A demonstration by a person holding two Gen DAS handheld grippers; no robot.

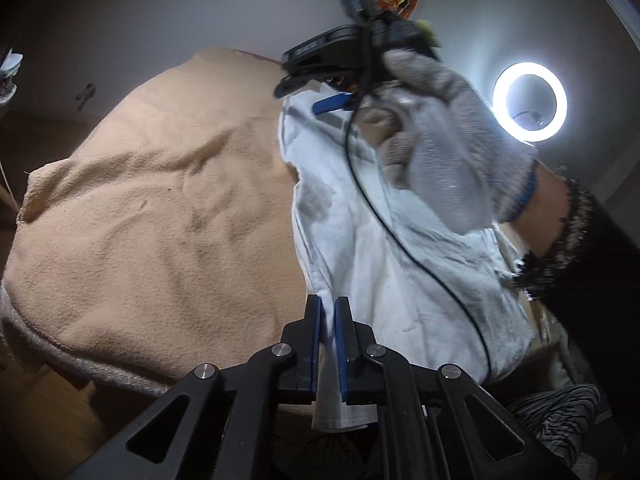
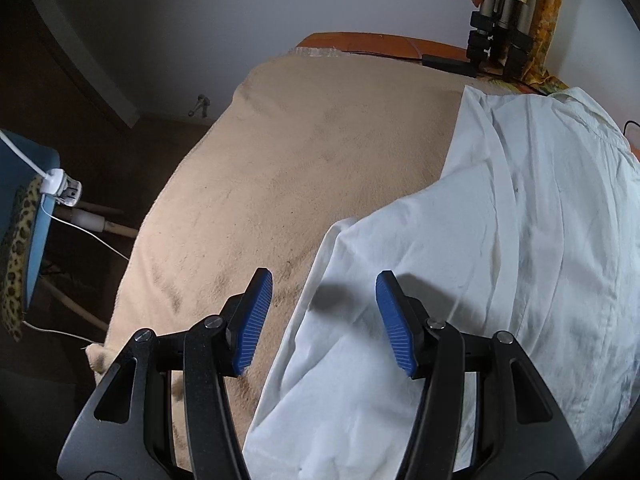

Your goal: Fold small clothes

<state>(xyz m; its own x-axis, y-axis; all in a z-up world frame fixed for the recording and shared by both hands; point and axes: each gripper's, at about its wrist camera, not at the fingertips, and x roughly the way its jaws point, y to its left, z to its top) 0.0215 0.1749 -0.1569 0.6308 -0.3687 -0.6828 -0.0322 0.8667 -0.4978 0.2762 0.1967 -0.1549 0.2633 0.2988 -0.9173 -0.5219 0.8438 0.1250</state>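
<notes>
A white garment [image 1: 380,280] lies along the right side of a beige blanket [image 1: 160,220] that covers the table. My left gripper [image 1: 327,312] is shut on the garment's near left edge, with the cloth pinched between the blue pads and hanging below them. A gloved hand [image 1: 440,140] holds my right gripper [image 1: 308,94] above the garment's far end. In the right wrist view that gripper [image 2: 324,280] is open, pointing steeply down over the left edge of the garment [image 2: 500,220]. Nothing sits between its fingers. One pad is over the blanket [image 2: 300,140], the other over the cloth.
A lit ring light [image 1: 530,102] stands at the right. A tripod [image 2: 496,36] and coloured cloth stand at the table's far edge [image 2: 380,44]. A blue chair with a leopard cushion [image 2: 24,240] and a white cabled device [image 2: 60,186] are off the left side.
</notes>
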